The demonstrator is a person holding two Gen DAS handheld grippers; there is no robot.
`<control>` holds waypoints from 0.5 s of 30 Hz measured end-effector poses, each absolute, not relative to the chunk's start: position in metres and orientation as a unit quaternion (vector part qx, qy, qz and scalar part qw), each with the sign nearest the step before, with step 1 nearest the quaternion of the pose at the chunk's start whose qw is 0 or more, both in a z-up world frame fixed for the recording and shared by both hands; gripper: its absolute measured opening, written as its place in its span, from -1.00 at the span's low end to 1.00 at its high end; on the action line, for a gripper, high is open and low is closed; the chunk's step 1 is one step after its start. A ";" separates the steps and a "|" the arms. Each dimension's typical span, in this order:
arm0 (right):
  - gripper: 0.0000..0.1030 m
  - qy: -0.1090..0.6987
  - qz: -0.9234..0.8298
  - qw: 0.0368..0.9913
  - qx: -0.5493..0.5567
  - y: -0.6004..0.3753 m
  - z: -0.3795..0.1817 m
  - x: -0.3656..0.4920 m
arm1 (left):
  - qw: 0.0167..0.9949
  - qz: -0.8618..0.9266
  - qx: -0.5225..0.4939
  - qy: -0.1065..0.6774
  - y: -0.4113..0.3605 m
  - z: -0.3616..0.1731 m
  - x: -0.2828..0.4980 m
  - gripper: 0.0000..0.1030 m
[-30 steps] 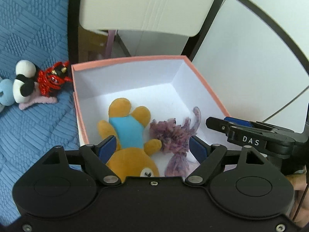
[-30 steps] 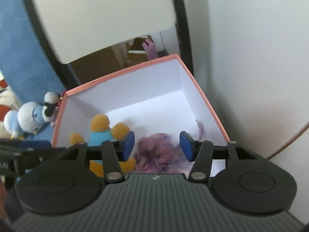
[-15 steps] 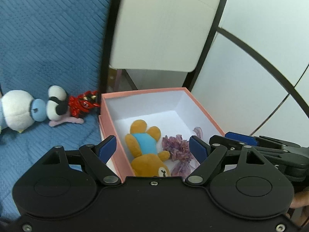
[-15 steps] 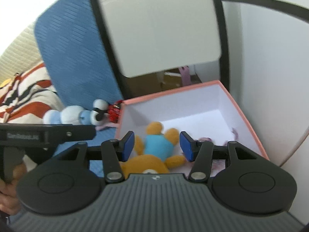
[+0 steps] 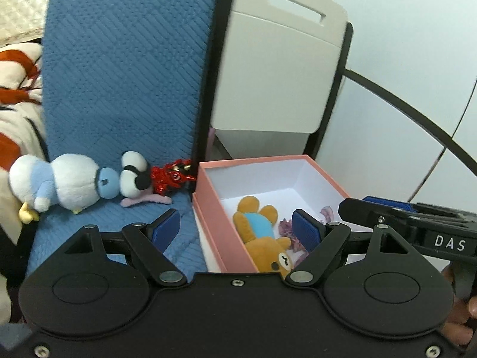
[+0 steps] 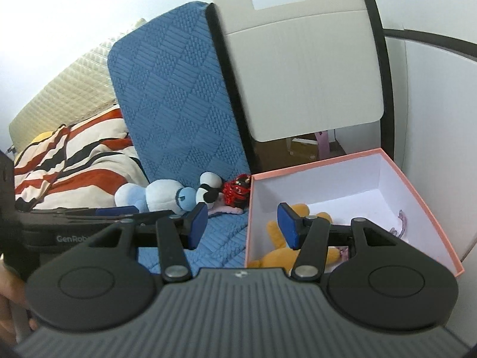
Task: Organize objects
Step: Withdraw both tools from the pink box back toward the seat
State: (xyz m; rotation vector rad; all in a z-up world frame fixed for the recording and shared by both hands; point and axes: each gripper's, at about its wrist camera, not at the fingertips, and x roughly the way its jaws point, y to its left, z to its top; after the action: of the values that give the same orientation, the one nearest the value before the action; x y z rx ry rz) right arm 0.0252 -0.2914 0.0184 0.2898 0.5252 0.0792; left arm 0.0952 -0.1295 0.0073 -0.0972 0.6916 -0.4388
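A pink box (image 5: 208, 205) with a white inside stands on the blue cushion; it also shows in the right wrist view (image 6: 429, 208). In it lie a brown bear with a blue shirt (image 5: 262, 238) (image 6: 301, 211) and a purple yarn toy (image 5: 287, 229). To its left lie a blue-white penguin plush (image 5: 65, 185) (image 6: 158, 194), a black-white plush (image 5: 134, 176) (image 6: 208, 188) and a red toy (image 5: 171, 177) (image 6: 237, 191). My left gripper (image 5: 237, 229) is open and empty above the box's near left wall. My right gripper (image 6: 241, 223) is open and empty there too.
A blue quilted cushion (image 5: 125, 68) (image 6: 179, 104) rises behind the toys. A grey-white chair back (image 5: 274, 77) (image 6: 304, 68) stands behind the box. A striped red, white and black blanket (image 6: 74, 161) lies at the left. A white wall panel (image 5: 387, 137) is at the right.
Both grippers have pulled back and up from inside the box and shifted left. The box now looks smaller, and the plush toys and the cushion have come into view.
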 end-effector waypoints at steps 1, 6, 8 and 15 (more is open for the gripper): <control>0.06 0.258 0.040 0.954 0.144 -0.289 0.018 0.023 | 0.919 -0.208 -0.048 0.333 -0.125 0.007 0.092 0.58; 0.06 0.258 0.041 0.956 0.135 -0.273 0.015 0.015 | 0.924 -0.185 -0.068 0.328 -0.100 0.002 0.084 0.58; 0.06 0.257 0.041 0.955 0.139 -0.267 0.013 0.013 | 0.925 -0.176 -0.075 0.328 -0.091 -0.001 0.081 0.58; 0.06 0.258 0.049 0.955 0.140 -0.246 0.008 0.010 | 0.932 -0.155 -0.074 0.319 -0.071 -0.006 0.069 0.58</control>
State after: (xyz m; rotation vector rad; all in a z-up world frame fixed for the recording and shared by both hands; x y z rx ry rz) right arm 0.0103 -0.2464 0.0076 0.2846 0.5237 0.0998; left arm 0.0685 -0.0711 -0.0055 -0.1506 0.6531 -0.3167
